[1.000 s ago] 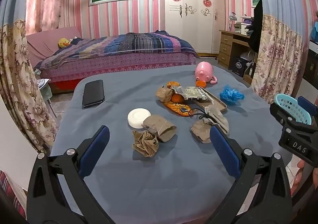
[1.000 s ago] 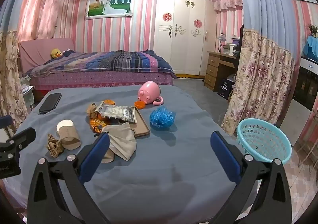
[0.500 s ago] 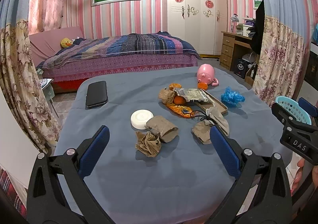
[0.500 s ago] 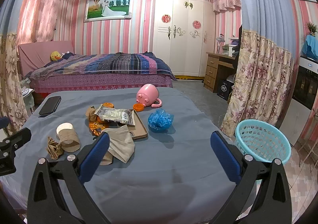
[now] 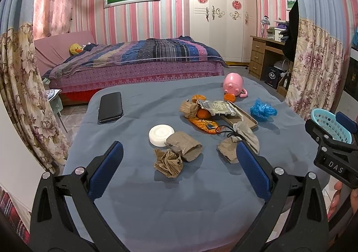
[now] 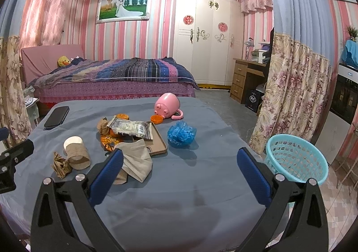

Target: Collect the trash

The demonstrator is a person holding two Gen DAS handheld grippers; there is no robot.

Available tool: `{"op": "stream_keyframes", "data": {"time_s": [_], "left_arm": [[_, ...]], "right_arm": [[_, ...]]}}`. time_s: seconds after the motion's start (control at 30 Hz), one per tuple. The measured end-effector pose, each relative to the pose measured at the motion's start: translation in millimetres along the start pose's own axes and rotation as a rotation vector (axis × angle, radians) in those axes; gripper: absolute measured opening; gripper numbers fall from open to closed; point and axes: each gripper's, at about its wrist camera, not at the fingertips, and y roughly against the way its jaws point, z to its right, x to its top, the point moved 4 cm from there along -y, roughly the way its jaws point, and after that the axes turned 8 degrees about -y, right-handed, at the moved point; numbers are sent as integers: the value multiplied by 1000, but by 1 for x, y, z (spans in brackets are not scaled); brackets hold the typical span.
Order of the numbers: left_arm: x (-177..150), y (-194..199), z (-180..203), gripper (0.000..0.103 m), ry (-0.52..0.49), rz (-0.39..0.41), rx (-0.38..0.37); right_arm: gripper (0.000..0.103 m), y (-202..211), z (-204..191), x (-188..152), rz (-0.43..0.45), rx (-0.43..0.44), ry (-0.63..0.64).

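Table (image 5: 138,185), grey-blue cloth: spans beneath both your jaws. Teal basket (image 6: 297,158): off the table edge, just beyond your right gripper's (image 6: 180,176) right jaw. Cardboard roll (image 5: 184,145) and crumpled brown paper (image 5: 167,161): ahead, between your left gripper's (image 5: 180,173) jaws. Both jaws spread wide, holding nothing.

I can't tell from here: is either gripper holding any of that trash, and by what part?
Nothing is held. The left gripper and right gripper are both open above the table, touching no trash.
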Motion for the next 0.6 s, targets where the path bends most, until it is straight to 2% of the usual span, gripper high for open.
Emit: {"op": "stream_keyframes", "data": {"time_s": [0.6], "left_arm": [[1, 0, -2, 98, 5, -4, 3]], "right_arm": [[99, -5, 8, 1, -10, -17, -15]]}}
